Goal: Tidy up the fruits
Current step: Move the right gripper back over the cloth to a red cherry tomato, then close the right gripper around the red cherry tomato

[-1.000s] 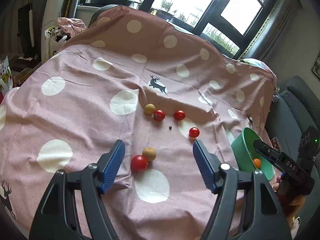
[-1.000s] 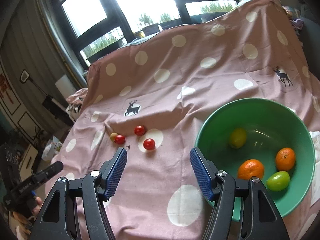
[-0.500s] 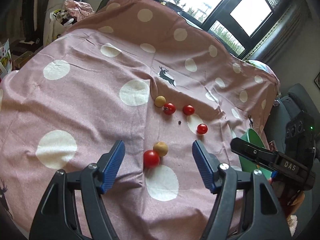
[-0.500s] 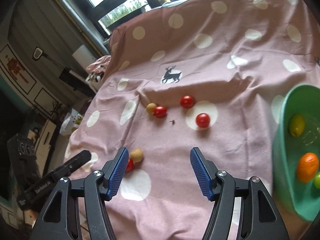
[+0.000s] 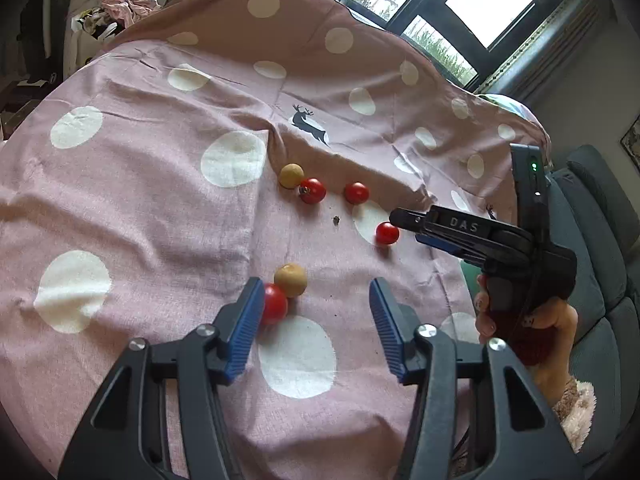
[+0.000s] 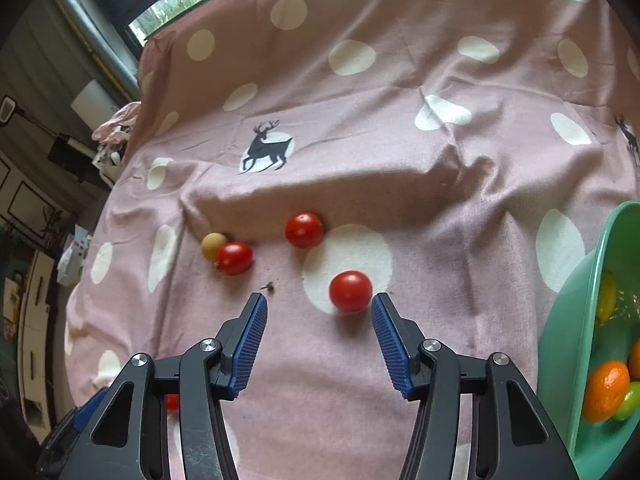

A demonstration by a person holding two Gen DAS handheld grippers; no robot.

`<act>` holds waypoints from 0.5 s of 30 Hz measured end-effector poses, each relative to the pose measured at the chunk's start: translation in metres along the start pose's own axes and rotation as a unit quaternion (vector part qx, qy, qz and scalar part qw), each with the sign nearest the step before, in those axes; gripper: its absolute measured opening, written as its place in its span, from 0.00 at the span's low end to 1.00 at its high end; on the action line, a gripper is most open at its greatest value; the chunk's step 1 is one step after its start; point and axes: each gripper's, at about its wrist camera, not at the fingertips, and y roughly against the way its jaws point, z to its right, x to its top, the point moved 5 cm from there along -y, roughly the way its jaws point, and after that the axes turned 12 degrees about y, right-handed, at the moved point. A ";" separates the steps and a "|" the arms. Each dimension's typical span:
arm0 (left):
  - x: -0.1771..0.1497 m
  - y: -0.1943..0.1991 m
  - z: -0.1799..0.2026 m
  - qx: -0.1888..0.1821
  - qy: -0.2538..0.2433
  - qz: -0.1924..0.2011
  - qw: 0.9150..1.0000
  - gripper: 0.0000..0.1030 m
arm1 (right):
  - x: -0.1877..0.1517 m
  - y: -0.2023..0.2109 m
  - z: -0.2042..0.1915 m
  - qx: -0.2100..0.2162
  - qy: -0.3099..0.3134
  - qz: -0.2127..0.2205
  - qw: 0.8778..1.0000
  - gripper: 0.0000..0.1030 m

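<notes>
Both grippers are advancing since the earlier frames: the right gripper (image 6: 318,330) is swinging away from the green bowl (image 6: 576,300), which is now sliding to the right edge of its view, and is closing in on the loose fruit; the left gripper (image 5: 312,314) is dropping nearer its own pair; both sets of jaws are standing wide apart, gripping nothing; the nearest red tomato (image 6: 351,291) is lying on the spotted cloth (image 6: 400,152) just ahead of the right gripper's fingertips and off-centre, close to the right-hand finger (image 6: 390,334), so the coming move seems to be turning on a small shift rightward and forward to centre it; being round, it is offering no long axis to line up with; from the left wrist view that same tomato (image 5: 387,233) is sitting at the tip of the right gripper (image 5: 404,216), well apart from the left one, so the right hand is plainly nearer; the left gripper is instead facing a red tomato (image 5: 274,304) touching a tan fruit (image 5: 291,279), the red one partly hidden behind its left finger (image 5: 244,328); two more tomatoes and another tan fruit are waiting farther back; oranges and green fruit are already lying in the bowl
</notes>
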 end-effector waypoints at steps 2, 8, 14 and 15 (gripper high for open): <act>-0.001 -0.003 0.002 0.001 -0.004 -0.006 1.000 0.34 | 0.002 -0.006 0.005 -0.010 0.000 -0.008 1.000 0.45; -0.010 -0.014 0.003 0.025 -0.012 -0.026 0.999 0.31 | 0.003 -0.023 0.007 -0.021 0.008 -0.026 0.999 0.43; -0.023 -0.026 0.003 0.077 -0.048 -0.040 0.995 0.32 | -0.001 -0.033 0.008 -0.030 0.015 -0.031 0.999 0.42; -0.024 -0.028 0.000 0.087 -0.047 -0.039 0.994 0.32 | -0.001 -0.034 0.009 -0.029 0.013 -0.034 0.999 0.42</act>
